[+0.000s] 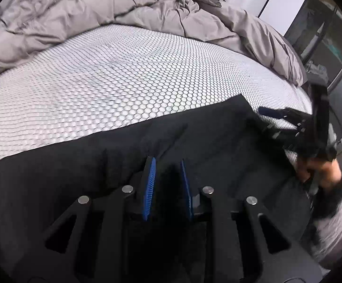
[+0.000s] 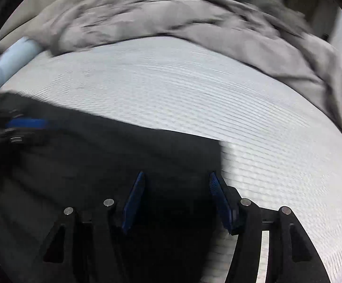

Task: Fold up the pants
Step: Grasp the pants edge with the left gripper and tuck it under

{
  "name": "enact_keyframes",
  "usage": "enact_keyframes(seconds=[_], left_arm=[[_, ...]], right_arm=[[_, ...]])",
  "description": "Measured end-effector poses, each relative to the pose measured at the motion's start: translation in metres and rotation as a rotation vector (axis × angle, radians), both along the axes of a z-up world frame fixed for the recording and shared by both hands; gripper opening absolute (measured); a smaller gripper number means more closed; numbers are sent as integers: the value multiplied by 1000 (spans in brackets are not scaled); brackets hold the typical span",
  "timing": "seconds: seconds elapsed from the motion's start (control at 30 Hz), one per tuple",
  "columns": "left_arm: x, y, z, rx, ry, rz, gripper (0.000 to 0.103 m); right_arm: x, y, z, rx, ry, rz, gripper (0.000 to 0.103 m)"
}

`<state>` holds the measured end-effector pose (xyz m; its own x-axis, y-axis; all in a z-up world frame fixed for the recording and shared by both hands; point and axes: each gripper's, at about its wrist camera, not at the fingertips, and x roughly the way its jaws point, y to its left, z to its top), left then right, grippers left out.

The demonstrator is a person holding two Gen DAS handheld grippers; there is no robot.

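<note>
On the bed's honeycomb-patterned mattress [image 1: 128, 75], black pants [image 1: 194, 136] lie spread flat near the front edge, a grey duvet [image 1: 76, 11] bunched behind; no finished fold shows yet, so most of the task looks left. Left hand-held gripper [image 1: 167, 165] pinches a raised ridge of the cloth. Right hand-held gripper [image 2: 176, 176] is open over the pants' corner.

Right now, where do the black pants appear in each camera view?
Left wrist view: the pants fill the lower half, under the hand-held gripper.
Right wrist view: the pants fill the lower left.
Shared landmark: the grey blanket along the top.
</note>
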<state>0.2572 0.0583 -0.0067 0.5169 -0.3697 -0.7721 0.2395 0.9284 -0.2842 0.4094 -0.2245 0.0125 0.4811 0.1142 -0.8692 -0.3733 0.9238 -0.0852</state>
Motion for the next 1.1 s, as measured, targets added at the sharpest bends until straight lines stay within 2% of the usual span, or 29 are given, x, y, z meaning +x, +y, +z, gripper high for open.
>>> enact_keyframes(seconds=[0.1, 0.2, 0.27, 0.33, 0.4, 0.43, 0.5, 0.57, 0.63, 0.7, 0.77, 0.83, 0.9, 0.97, 1.03, 1.1], left_arm=[[-34, -1, 22, 28, -70, 40, 27], [-64, -20, 31, 22, -126, 15, 41], [-69, -40, 19, 37, -99, -47, 41], [-68, -46, -2, 75, -37, -69, 41], [-69, -40, -10, 74, -38, -91, 36], [-73, -34, -10, 49, -43, -100, 36], [-85, -16, -3, 27, -42, -80, 36], [-101, -4, 3, 66, -54, -29, 36], [-117, 0, 13, 64, -87, 6, 37], [-128, -4, 25, 16, -136, -21, 37], [-132, -16, 28, 6, -157, -72, 39], [-130, -38, 18, 16, -119, -134, 39], [-129, -51, 0, 64, -69, -170, 39], [-137, -48, -8, 102, -62, -187, 39], [-150, -37, -7, 130, -63, -200, 39], [-161, -20, -4, 79, -57, -198, 39]], right_arm=[[-12, -37, 18, 79, -29, -78, 58], [-46, -34, 45, 162, -78, -20, 58], [-61, -17, 49, 220, -59, 54, 58], [-69, 15, 38, 249, 2, 140, 58], [-70, 38, 18, 221, 76, 195, 58], [-69, 45, 5, 163, 94, 209, 58], [-77, 43, 1, 113, 67, 222, 58], [-79, 27, 7, 39, 37, 167, 58], [-85, 2, 14, -10, -6, 86, 58], [-88, -14, 23, 33, -18, 36, 58], [-100, -11, 38, 122, -37, 64, 58], [-110, 12, 43, 196, -35, 150, 58], [-112, 36, 32, 229, 24, 211, 59], [-111, 52, 14, 177, 72, 254, 58], [-108, 45, 6, 119, 61, 244, 58], [-105, 21, 10, 55, 36, 185, 58]])
